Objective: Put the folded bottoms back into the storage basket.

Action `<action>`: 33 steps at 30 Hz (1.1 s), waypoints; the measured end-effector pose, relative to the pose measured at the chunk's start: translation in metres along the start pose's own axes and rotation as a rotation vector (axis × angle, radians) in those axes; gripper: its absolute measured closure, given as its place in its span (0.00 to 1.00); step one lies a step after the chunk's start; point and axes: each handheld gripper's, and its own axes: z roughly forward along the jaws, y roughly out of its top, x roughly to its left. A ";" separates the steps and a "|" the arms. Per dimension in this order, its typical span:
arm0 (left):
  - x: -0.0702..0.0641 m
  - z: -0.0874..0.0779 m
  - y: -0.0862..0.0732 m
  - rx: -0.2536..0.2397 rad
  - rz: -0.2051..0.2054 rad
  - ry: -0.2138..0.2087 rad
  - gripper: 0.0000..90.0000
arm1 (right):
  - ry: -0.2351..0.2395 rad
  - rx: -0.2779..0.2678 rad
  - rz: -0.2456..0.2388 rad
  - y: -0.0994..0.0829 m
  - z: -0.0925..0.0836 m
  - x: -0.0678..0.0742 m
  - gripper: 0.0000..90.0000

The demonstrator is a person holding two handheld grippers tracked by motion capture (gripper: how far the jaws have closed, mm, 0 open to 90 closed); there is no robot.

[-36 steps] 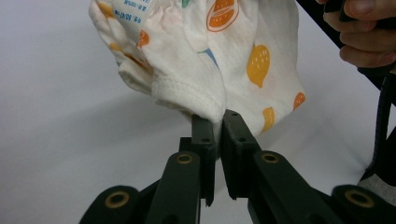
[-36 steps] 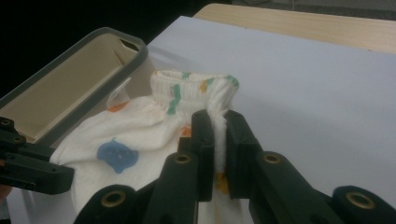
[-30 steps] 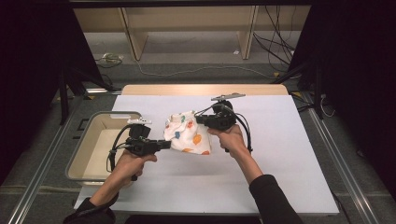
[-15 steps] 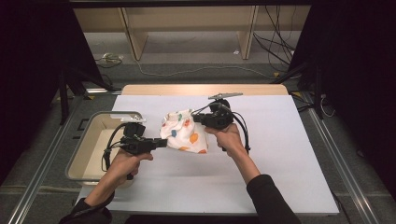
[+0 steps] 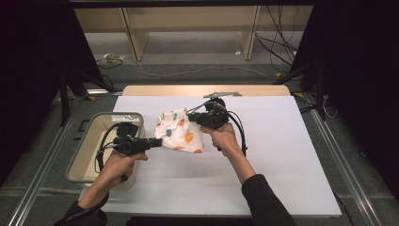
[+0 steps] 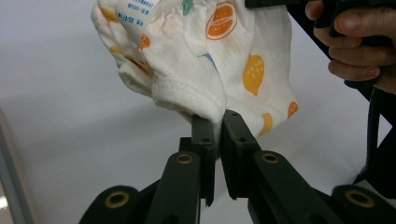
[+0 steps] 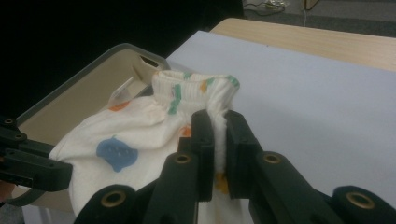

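White cotton with orange, yellow and blue prints makes up the small garment (image 5: 180, 133), which looks like a pair of baby shorts or underpants with a ribbed elastic waistband; it hangs between the two grippers, above the white table sheet (image 5: 291, 141), just right of the beige plastic bin (image 5: 80, 162). The left gripper (image 6: 215, 126) has its jaws pressed together on a hemmed edge of the fabric, as its own view shows clearly, with a thin fold of cloth caught between the black pads. The right gripper (image 7: 216, 122) is also clamped on the garment, on the gathered cloth just under the waistband, and the jaws stand nearly closed with the fabric squeezed between them. In the high view the person's left hand (image 5: 117, 162) is over the near right corner of the bin, and the right hand (image 5: 225, 139) is over the middle of the sheet, so the cloth is stretched only loosely and bunches in the middle. I judge that the step in hand is the lifting and spreading of the garment, perhaps before folding it or putting it into the bin; which of these I cannot tell. The next move probably calls for both grips to stay firm while the hands move together, because the left grip holds only a small piece of hem and could slip if it is pulled too hard.
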 end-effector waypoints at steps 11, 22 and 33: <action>0.008 -0.010 0.000 -0.008 -0.010 0.014 0.93 | 0.016 -0.002 0.000 0.004 0.010 0.007 0.93; 0.016 -0.019 0.000 -0.021 -0.027 0.020 0.93 | 0.025 -0.001 -0.009 0.011 0.018 0.017 0.93; 0.025 -0.030 0.000 -0.034 -0.045 0.025 0.93 | 0.032 0.004 -0.014 0.016 0.027 0.025 0.93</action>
